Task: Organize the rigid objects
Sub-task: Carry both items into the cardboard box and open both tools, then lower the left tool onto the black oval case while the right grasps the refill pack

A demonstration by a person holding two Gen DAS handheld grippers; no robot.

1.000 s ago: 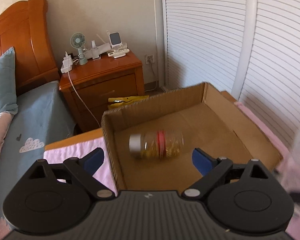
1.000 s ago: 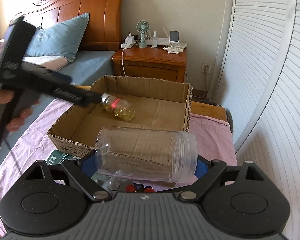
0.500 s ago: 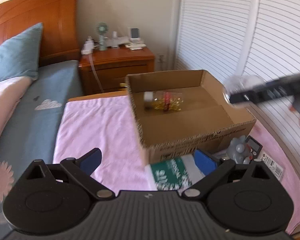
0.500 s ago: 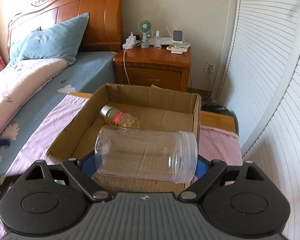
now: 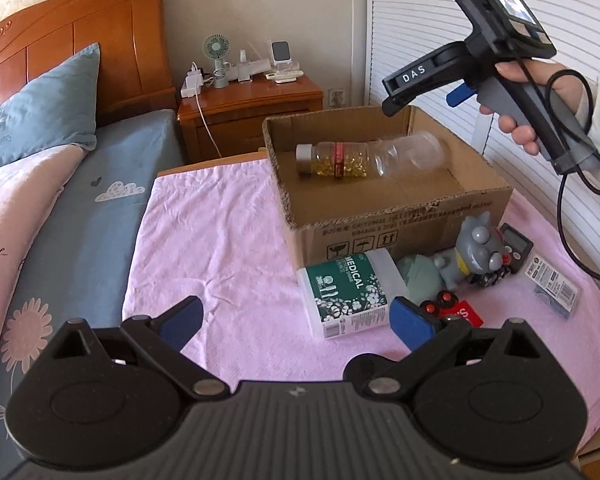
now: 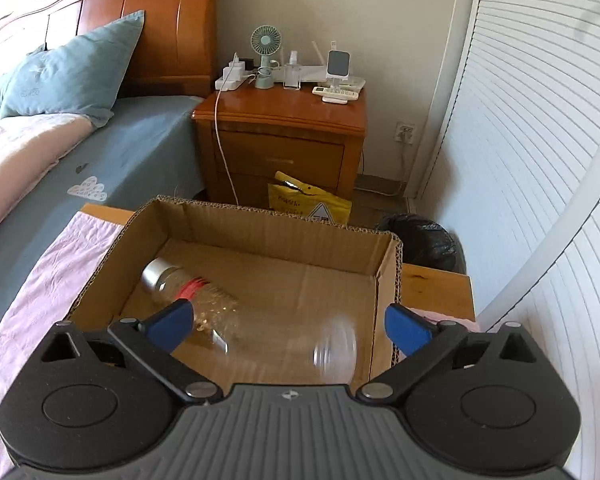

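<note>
The clear plastic jar [image 5: 410,155] lies on its side on the floor of the cardboard box [image 5: 400,216], free of any grip; in the right wrist view it [image 6: 296,354] shows as a blurred shape just below the right gripper [image 6: 288,324], whose fingers have just been opening and now stand spread wide with nothing pinched between them. Its closed end lies against the bottom of a smaller bottle of yellow capsules [image 5: 332,159] with a silver cap and a red band, which also lies on its side in the box. Seen from the left wrist, the right gripper [image 5: 420,92] hangs over the far right corner of the box, held in a person's hand [image 5: 528,92]. The left gripper [image 5: 296,316] hovers above the pink cloth [image 5: 220,248] that covers the bench, its blue-padded fingers spread and empty. In front of the box, on the cloth, sit a green and white pack marked MEDICAL [image 5: 348,292], a pale green object [image 5: 416,272], a grey cat figure [image 5: 476,252], a red toy with black wheels [image 5: 456,310], a small black device [image 5: 516,246] and a flat blister pack [image 5: 554,286]. Beyond the bench stand a wooden nightstand [image 6: 284,148] carrying a small fan [image 6: 265,56] and a bed with a blue pillow [image 5: 40,116].
</note>
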